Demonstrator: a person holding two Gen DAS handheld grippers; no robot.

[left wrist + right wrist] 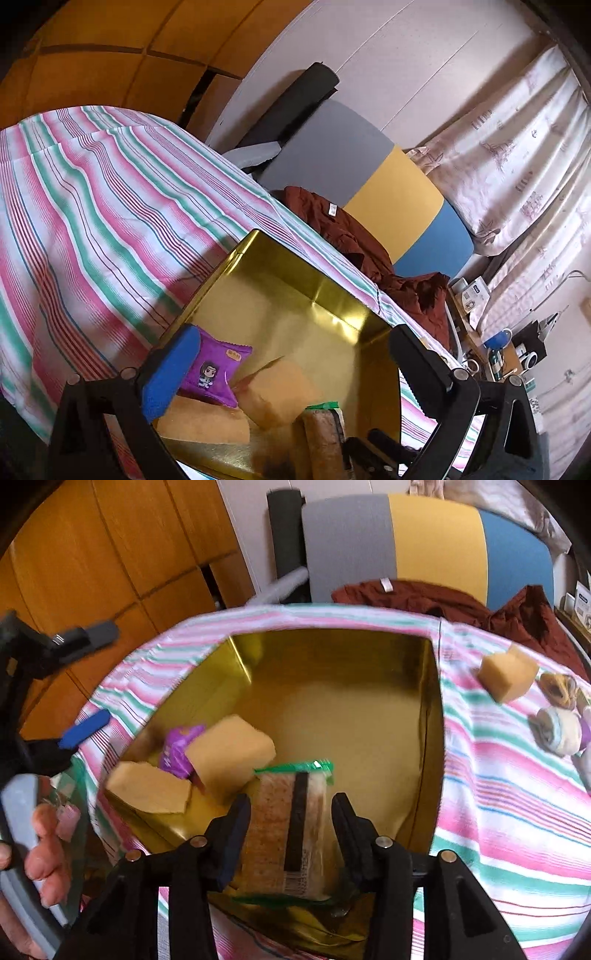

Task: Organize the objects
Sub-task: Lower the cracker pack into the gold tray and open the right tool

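An open gold tin box (432, 701) stands on the striped cloth. Inside lie a purple snack packet (177, 749), two yellow sponge blocks (229, 753) (147, 786) and a cracker packet (284, 830) with a green edge. My right gripper (290, 812) straddles the cracker packet; a gap shows at its right finger, so it is open. My left gripper (291, 365) is wide open over the box (280, 258) near the purple packet (212, 369), holding nothing. The cracker packet (325, 435) is at the bottom edge of the left wrist view.
A third sponge block (508, 672), a rolled sock (557, 731) and a brown bundle (559, 688) lie on the cloth right of the box. A brown garment (343, 236) hangs over a grey, yellow and blue chair (395, 206). A cluttered desk (495, 354) stands at right.
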